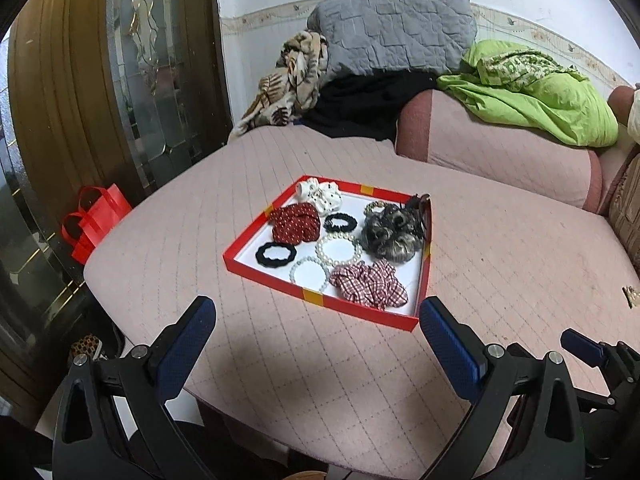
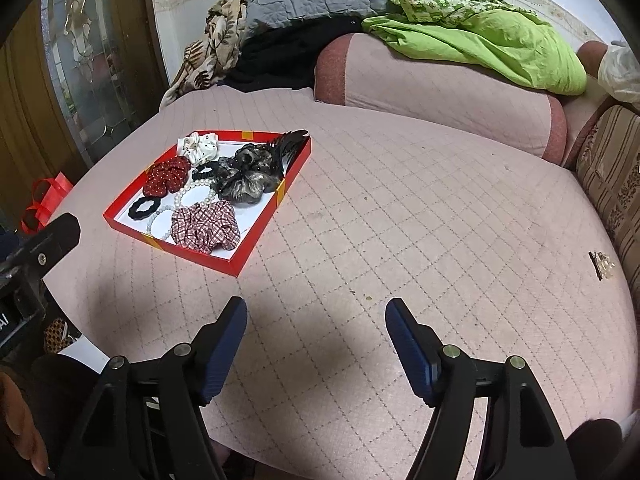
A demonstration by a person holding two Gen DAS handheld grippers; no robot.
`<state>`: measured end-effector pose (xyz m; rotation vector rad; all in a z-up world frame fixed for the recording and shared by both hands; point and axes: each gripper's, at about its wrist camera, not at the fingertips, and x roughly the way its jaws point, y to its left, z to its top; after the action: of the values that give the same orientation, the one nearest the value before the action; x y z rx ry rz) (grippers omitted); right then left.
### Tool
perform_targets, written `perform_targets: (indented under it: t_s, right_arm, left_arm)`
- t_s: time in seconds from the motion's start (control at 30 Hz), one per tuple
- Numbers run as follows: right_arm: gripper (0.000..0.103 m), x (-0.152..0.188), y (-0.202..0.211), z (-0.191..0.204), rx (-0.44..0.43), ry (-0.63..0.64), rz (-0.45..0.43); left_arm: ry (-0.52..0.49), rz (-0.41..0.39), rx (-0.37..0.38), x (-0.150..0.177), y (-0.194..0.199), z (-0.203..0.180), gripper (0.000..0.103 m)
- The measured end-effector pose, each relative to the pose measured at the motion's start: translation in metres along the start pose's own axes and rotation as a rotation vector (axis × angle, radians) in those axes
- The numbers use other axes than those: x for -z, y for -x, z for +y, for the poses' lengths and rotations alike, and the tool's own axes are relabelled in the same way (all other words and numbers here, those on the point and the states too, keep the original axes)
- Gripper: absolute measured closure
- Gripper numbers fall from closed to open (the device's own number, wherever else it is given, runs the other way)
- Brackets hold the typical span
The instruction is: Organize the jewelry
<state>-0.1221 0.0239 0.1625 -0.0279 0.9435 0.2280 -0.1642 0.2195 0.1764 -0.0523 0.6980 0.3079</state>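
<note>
Scrunchies and bead bracelets fill the red tray ahead of our left gripper; right gripper likewise gapes empty; one small clip, far right, awaits us.

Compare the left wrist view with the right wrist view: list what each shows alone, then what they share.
Left wrist only: the left gripper seen from behind, jaws open and empty; the right gripper's fingertip at the right edge.

Right wrist only: the right gripper from behind, open and empty; the striped cushion; part of the left gripper's body at the left edge.

Both: the red tray of scrunchies and bead bracelets, the gold hair clip, the red bag, the green bedding.
</note>
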Motion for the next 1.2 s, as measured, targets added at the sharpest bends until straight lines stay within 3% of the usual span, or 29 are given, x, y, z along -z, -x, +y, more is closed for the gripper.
perform_targets:
  t_s: [1.2]
  right_arm:
    - [0.024,0.003,-0.008,0.003,0.019,-0.002,0.035]
  left_arm:
    - [-0.074,0.078,0.100,0.013,-0.012,-0.013,0.002]
